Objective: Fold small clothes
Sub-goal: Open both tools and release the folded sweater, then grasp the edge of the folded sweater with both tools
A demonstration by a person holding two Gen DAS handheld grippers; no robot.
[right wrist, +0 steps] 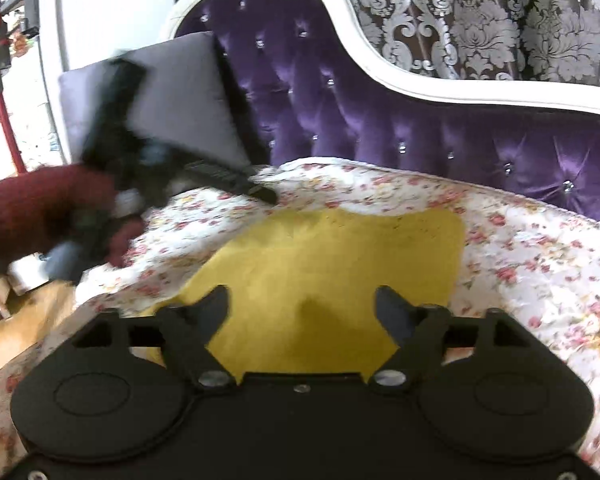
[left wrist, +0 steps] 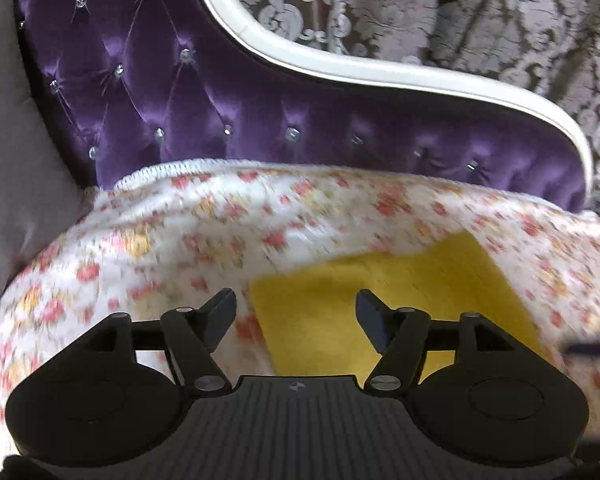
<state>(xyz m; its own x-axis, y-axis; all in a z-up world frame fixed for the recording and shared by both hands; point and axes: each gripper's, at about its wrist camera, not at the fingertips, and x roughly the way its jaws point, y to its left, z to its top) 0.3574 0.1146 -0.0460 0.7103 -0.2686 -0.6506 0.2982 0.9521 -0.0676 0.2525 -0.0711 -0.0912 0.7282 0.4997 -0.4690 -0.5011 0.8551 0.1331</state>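
Cloth: a yellow cloth (right wrist: pixel 332 264) lies flat on the floral cover (right wrist: pixel 520 264) of the sofa; also seen at (left wrist: pixel 380 300) in the left view.
Cloth edges: near edge hidden behind each gripper body; in the left view the far part is blurred, so its outline is unclear.
Left gripper (left wrist: pixel 296 312): jaws released and apart, nothing pressed between them; the cloth shows below and to the right of the gap.
Left gripper from the right view: a blurred black shape (right wrist: pixel 140 148) at left over the cover, held by a hand in a dark red sleeve (right wrist: pixel 40 208); its jaws hard to make out there.
Right gripper (right wrist: pixel 302 308): jaws wide apart, empty, above the cloth; whether the tips touch it I cannot tell.
Sofa back (left wrist: pixel 160 92): purple tufted, white frame (left wrist: pixel 340 64), cut off at the picture edges.
Cushion (right wrist: pixel 180 96): grey, partly hidden by the left gripper.
Wall (right wrist: pixel 500 12): patterned, behind the sofa.
Far left, right view: a red pole (right wrist: pixel 10 128) and shelves, too small to tell.
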